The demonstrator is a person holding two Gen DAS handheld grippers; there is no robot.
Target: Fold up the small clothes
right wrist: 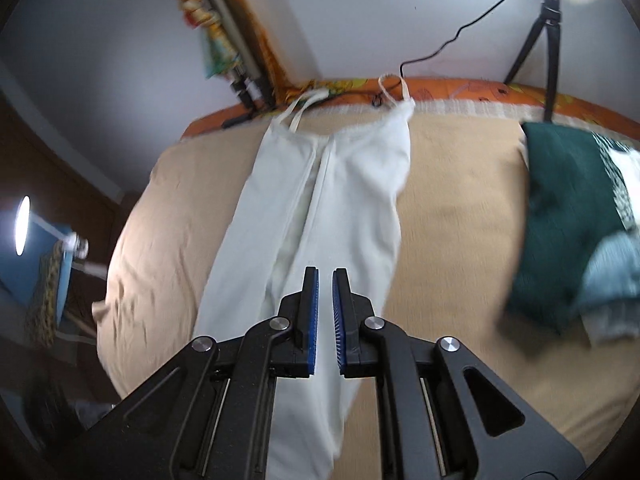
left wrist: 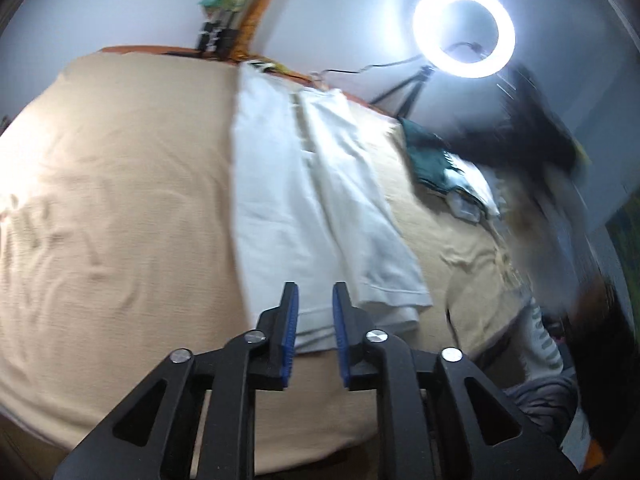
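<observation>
A white strappy garment (left wrist: 288, 184) lies on the beige bedspread (left wrist: 120, 200) as a long strip, its sides folded inward. In the right wrist view the same garment (right wrist: 348, 192) runs away from me, with its straps (right wrist: 390, 86) at the far edge of the bed. My left gripper (left wrist: 315, 286) hovers over the garment's near hem with its blue pads apart and nothing between them. My right gripper (right wrist: 325, 270) is above the strip's middle. Its pads are almost together, with only a slim gap, and they grip no cloth.
A pile of dark green and pale clothes (right wrist: 568, 208) sits on the right of the bed, also in the left wrist view (left wrist: 428, 156). A lit ring light (left wrist: 464, 30) on a tripod (right wrist: 548, 40) stands behind the bed. A blurred dark shape (left wrist: 532, 148) crosses at right.
</observation>
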